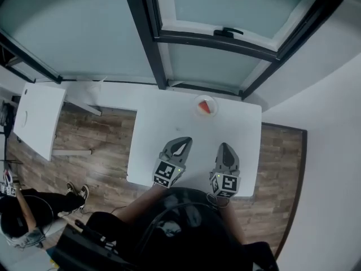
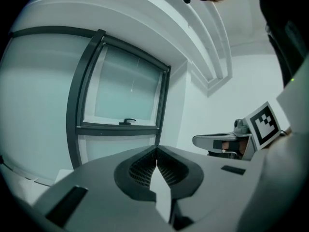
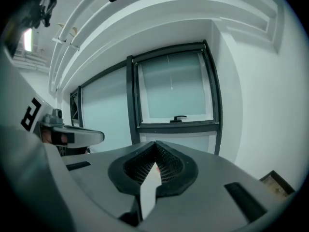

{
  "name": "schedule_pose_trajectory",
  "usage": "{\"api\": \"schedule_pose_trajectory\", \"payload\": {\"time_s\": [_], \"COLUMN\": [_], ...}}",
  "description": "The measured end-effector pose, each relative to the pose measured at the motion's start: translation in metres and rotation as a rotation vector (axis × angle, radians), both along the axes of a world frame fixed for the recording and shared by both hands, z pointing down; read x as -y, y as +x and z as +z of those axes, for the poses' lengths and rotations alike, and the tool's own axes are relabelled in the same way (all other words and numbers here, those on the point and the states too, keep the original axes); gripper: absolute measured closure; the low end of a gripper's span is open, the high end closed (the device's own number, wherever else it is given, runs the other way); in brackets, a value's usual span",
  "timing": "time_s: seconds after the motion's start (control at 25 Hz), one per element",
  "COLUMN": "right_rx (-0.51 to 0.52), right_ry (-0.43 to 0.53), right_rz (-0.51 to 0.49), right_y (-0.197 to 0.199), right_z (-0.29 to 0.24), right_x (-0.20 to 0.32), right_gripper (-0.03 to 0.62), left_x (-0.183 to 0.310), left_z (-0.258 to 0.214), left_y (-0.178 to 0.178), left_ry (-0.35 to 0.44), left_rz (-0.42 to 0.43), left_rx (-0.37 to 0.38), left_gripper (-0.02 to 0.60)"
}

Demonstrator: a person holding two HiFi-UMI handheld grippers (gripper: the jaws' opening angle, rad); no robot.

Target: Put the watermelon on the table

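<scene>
A red wedge of watermelon [image 1: 207, 107] lies flat on a small round white plate [image 1: 197, 107]. The plate sits on the white worktop [image 1: 169, 129], at about one o'clock on its surface, close to the far edge. The wedge's narrow end points to five o'clock.

Dark-framed window [image 1: 225, 1] with handle [image 1: 227, 33], above a wood floor [image 1: 96, 151]. Second white tabletop [image 1: 36, 117] stands at left. Seated person [image 1: 20, 219] at lower left.
</scene>
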State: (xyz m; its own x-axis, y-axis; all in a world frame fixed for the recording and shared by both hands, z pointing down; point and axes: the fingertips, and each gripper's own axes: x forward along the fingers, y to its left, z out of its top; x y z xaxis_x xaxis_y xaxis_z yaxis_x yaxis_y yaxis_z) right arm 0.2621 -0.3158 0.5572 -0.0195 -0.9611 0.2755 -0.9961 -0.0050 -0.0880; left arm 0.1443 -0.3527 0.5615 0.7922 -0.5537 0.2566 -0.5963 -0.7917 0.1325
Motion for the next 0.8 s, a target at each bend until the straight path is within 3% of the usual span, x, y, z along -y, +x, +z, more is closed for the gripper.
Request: {"api": "schedule_pose_trajectory", "payload": {"time_s": [0.2,0.52,0.8], "right_rx": [-0.034,0.011,0.147], "right_ry": [0.036,-0.004,-0.036], "right_rz": [0.003,-0.088,-0.08], "right_y": [-0.004,-0.02,-0.007], "right_z": [-0.017,-0.002,0.012], "right_x": [-0.015,-0.023,-0.032], "right_gripper": [0.582,0.582,0.582], "left_x": [-0.028,-0.036,-0.051], "left_z": [0.012,0.0,0.011], "left_y": [0.007,-0.002,0.001], "left_ry": [-0.09,-0.054,-0.119], "left_rz": [0.083,0.061,0.102], "left_rx": [0.024,0.025,0.005], "left_gripper": [0.577,0.577,0.577]}}
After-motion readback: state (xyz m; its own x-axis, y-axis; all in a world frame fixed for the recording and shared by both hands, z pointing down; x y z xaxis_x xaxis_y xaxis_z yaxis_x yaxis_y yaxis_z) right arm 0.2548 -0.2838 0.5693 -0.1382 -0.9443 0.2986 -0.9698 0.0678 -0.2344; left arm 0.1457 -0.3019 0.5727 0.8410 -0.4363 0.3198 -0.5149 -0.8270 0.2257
